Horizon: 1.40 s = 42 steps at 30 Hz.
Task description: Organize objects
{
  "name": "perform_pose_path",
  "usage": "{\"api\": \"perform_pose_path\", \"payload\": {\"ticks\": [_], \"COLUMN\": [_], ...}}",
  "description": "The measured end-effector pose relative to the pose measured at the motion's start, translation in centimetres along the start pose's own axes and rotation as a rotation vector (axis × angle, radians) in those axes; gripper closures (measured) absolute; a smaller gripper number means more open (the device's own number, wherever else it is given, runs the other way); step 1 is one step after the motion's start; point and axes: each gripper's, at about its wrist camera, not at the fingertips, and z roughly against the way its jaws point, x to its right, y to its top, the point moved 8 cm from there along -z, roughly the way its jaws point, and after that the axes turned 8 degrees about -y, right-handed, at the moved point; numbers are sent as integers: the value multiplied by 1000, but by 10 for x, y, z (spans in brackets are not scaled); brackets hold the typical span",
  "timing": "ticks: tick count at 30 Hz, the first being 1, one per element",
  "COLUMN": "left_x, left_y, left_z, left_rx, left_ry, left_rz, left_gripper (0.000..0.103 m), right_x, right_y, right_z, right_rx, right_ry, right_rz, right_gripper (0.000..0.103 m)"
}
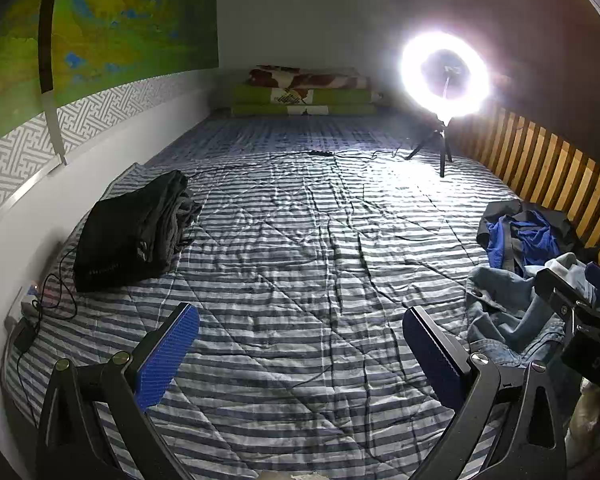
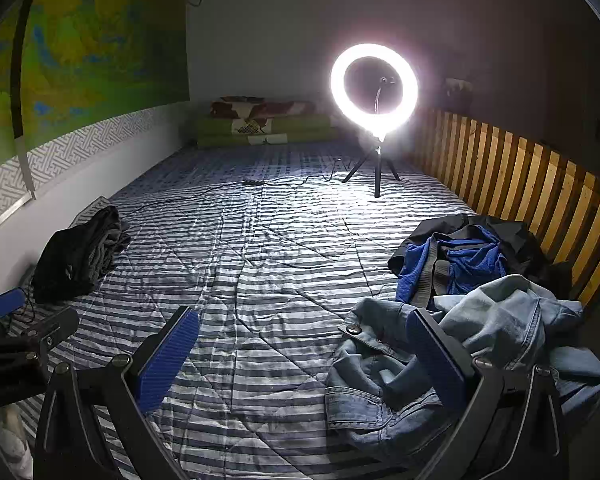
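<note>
A folded pile of dark clothes (image 1: 134,232) lies on the left of the striped bed; it also shows in the right wrist view (image 2: 80,256). A loose heap lies at the right: a light blue denim garment (image 2: 452,344), a bright blue garment (image 2: 456,264) and a black one (image 2: 516,240). The heap shows in the left wrist view too (image 1: 516,272). My left gripper (image 1: 300,344) is open and empty above the bare bedspread. My right gripper (image 2: 302,344) is open, its right finger (image 2: 440,360) over the denim garment, holding nothing.
The striped bedspread (image 1: 300,240) covers the bed. A lit ring light on a tripod (image 2: 374,120) stands at the far right, its cable (image 1: 260,162) running across the bed. Folded bedding (image 1: 304,92) lies at the head. A wooden slat rail (image 2: 520,176) bounds the right side, a wall the left.
</note>
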Motion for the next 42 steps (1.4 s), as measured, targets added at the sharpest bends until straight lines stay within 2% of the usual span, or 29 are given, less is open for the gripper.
{"api": "perform_pose_path", "payload": {"ticks": [42], "left_x": [1], "left_y": [-4], "left_z": [-1], "left_rx": [-3], "left_ry": [3], "left_rz": [-6], "left_gripper": [0], "right_x": [0], "right_y": [-3], "right_z": [-4], "right_rx": [-9], "right_ry": [0], "right_rz": [1], "right_gripper": [1]}}
